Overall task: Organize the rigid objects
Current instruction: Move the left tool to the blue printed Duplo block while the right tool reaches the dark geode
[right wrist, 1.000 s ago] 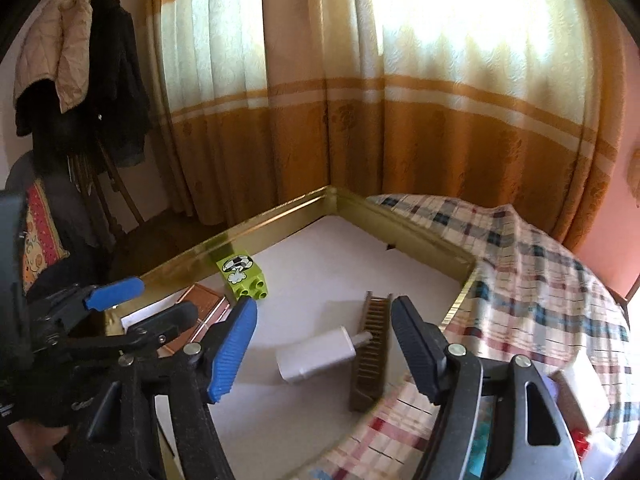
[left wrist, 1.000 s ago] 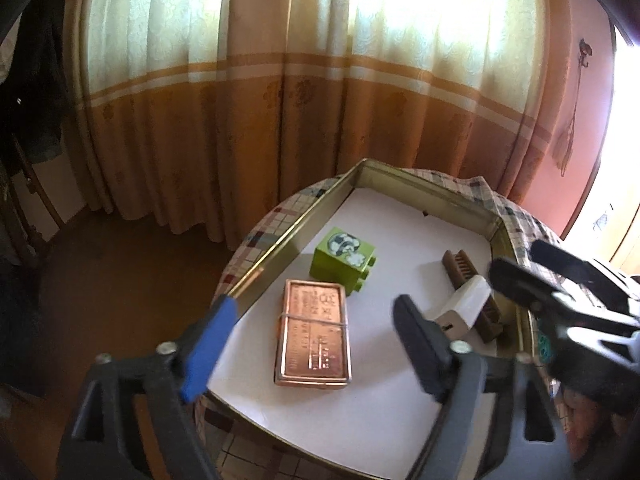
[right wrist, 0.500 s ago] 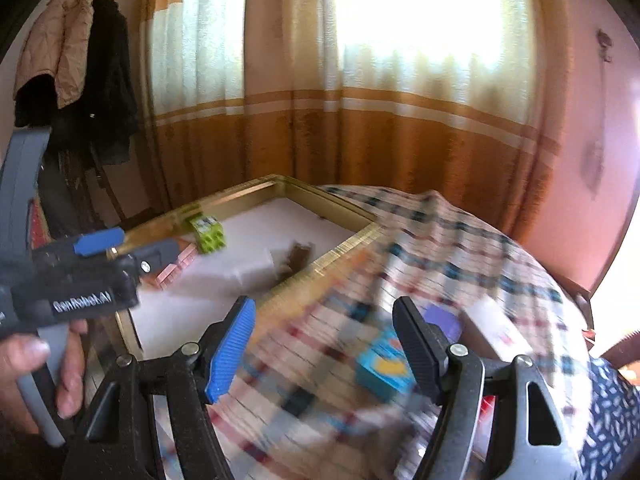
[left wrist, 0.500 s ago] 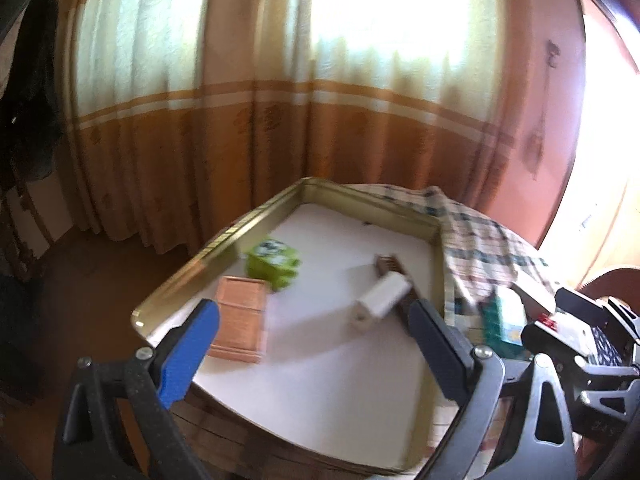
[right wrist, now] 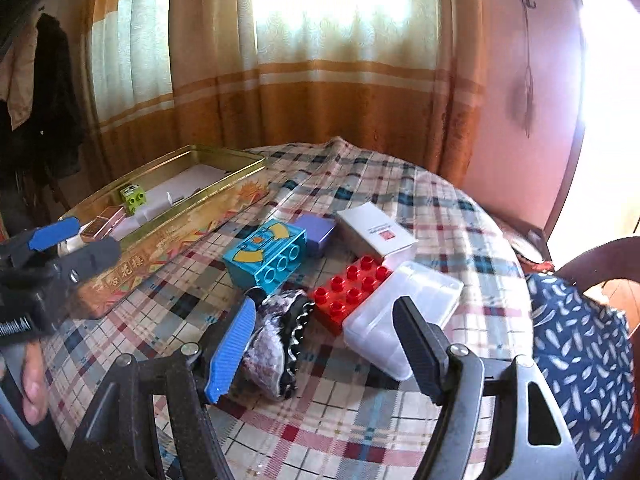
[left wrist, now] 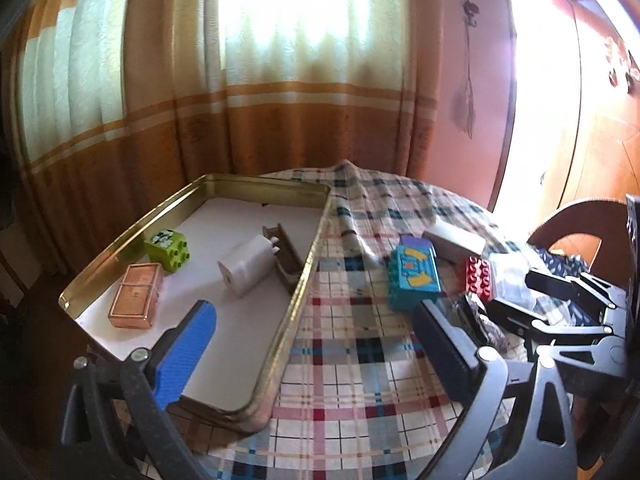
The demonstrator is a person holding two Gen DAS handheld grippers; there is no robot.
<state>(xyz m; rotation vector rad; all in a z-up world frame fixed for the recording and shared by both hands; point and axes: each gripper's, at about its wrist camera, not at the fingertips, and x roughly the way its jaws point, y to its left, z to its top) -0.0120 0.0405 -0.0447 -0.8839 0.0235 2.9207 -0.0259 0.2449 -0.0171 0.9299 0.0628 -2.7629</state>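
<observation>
A gold tin tray (left wrist: 308,276) on the plaid table holds a green block (left wrist: 168,249), a copper box (left wrist: 136,295), a white charger (left wrist: 247,267) and a brown comb (left wrist: 287,258). It also shows in the right wrist view (right wrist: 192,224). My left gripper (left wrist: 316,354) is open and empty over the tray's right rim. My right gripper (right wrist: 326,354) is open and empty, just above a dark hair claw clip (right wrist: 280,344). Beside it lie a red brick (right wrist: 350,294), a teal block (right wrist: 266,256), a clear plastic case (right wrist: 404,316), a white box (right wrist: 374,234) and a purple box (right wrist: 316,232).
The plaid cloth (right wrist: 360,420) covers a round table. Curtains (right wrist: 320,80) hang behind it. A chair with a blue patterned cushion (right wrist: 580,352) stands at the right. Coats (right wrist: 44,92) hang at the far left.
Both grippers swung right, away from over the tray. The right gripper now hovers over the loose objects on the cloth. Both stayed open and empty.
</observation>
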